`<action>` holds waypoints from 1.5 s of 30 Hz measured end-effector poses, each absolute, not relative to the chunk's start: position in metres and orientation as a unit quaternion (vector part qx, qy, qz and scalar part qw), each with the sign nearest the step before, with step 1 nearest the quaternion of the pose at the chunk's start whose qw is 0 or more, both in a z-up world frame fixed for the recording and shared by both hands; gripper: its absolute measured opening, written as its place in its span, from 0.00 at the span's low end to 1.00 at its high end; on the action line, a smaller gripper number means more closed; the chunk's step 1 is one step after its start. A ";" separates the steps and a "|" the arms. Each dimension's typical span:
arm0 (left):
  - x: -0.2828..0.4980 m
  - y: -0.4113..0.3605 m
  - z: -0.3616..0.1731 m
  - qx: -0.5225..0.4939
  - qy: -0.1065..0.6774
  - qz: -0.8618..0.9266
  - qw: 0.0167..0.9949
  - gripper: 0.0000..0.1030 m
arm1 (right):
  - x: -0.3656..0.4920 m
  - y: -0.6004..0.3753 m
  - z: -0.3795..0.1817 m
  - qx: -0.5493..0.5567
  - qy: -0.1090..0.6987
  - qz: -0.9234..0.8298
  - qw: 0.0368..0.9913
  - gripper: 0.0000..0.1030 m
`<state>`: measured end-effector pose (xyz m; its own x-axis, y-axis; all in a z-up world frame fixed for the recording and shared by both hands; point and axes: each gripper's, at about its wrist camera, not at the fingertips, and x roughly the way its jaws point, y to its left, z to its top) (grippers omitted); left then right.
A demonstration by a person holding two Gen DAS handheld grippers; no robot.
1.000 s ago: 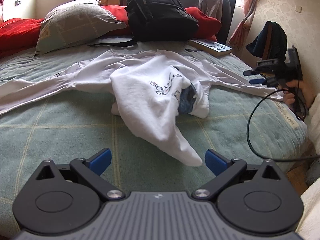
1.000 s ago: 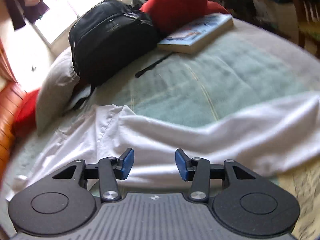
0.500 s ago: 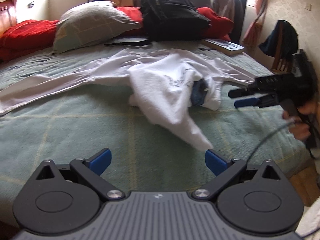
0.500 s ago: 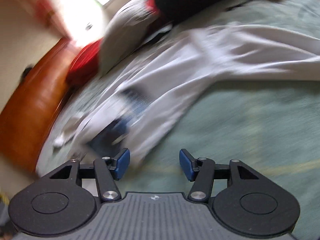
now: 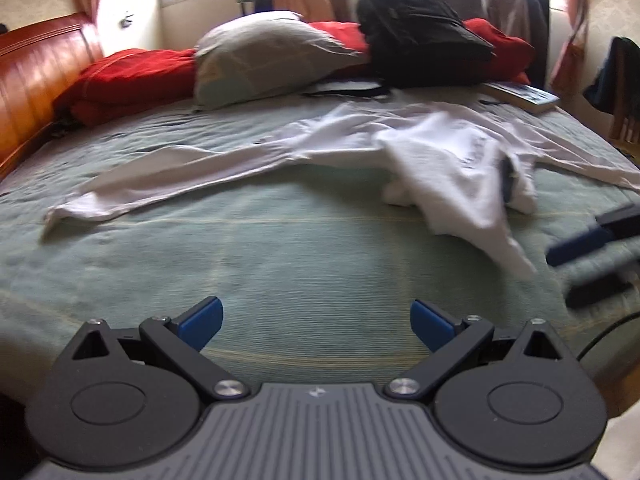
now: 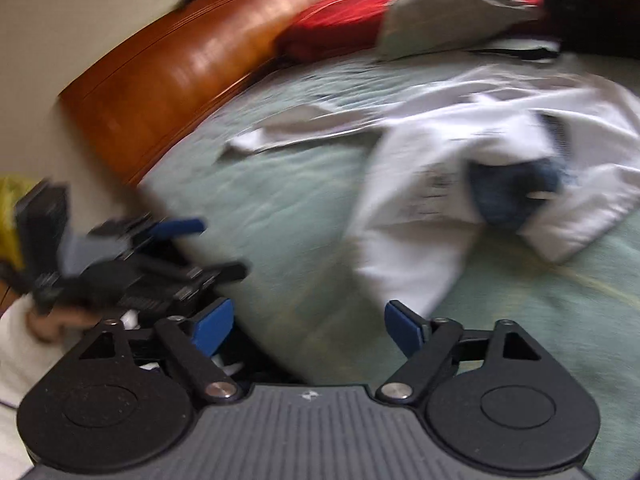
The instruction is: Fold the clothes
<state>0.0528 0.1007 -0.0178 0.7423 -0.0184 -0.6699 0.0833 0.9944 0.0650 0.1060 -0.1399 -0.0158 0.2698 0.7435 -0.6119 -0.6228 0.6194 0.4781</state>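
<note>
Two grippers are seen above a green bedspread (image 5: pixel 280 248), and nothing is held by either. The left gripper (image 5: pixel 316 320) is spread wide, its blue fingertips (image 5: pixel 200 317) kept well apart over bare bedspread. The right gripper (image 6: pixel 308 326) is likewise parted, with only bedspread and the tip of a white shirt (image 6: pixel 460 184) seen between its fingertips (image 6: pixel 402 326); whether the cloth is touched cannot be told because of blur.

In the left wrist view the shirt (image 5: pixel 440 160) is spread across the middle of the bed, well ahead of the left gripper. One long sleeve (image 5: pixel 160 184) is stretched out flat toward the left, and the body is bunched into a crumpled heap at the right, with one pointed end trailing toward the near edge. A dark blue patch (image 6: pixel 512 196) is exposed inside the folds, and faint print is seen beside it. The right gripper (image 5: pixel 592 244) is seen blurred at the right edge of the left wrist view, near that trailing end.

A grey pillow (image 5: pixel 264 56), red cushions (image 5: pixel 132 76), a black backpack (image 5: pixel 420 44) and a book (image 5: pixel 520 94) are placed along the far side of the bed, beyond the shirt. A wooden headboard (image 6: pixel 172 80) is seen at the left.
</note>
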 end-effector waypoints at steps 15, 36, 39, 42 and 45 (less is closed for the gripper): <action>0.052 0.124 -0.020 0.028 0.353 -0.033 0.935 0.97 | 0.121 -0.065 -0.035 -0.077 0.434 0.389 0.809 0.85; 0.070 0.104 -0.017 0.044 0.354 -0.058 0.932 0.97 | 0.221 -0.103 -0.015 -0.185 0.346 0.224 0.892 0.87; 0.077 0.102 -0.020 0.044 0.360 -0.061 0.930 0.97 | 0.239 -0.108 -0.014 -0.181 0.347 0.230 0.891 0.87; 0.084 0.099 -0.021 0.046 0.364 -0.065 0.928 0.97 | 0.251 -0.112 -0.006 -0.184 0.334 0.224 0.897 0.87; 0.093 0.096 -0.021 0.047 0.367 -0.070 0.927 0.97 | 0.275 -0.116 -0.004 -0.189 0.334 0.205 0.900 0.88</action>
<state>0.0930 0.0956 -0.0212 0.7213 -0.0957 -0.6860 0.1643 0.9858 0.0352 0.2746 -0.1162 -0.0037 0.6926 0.2430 -0.6792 -0.4960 0.8441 -0.2037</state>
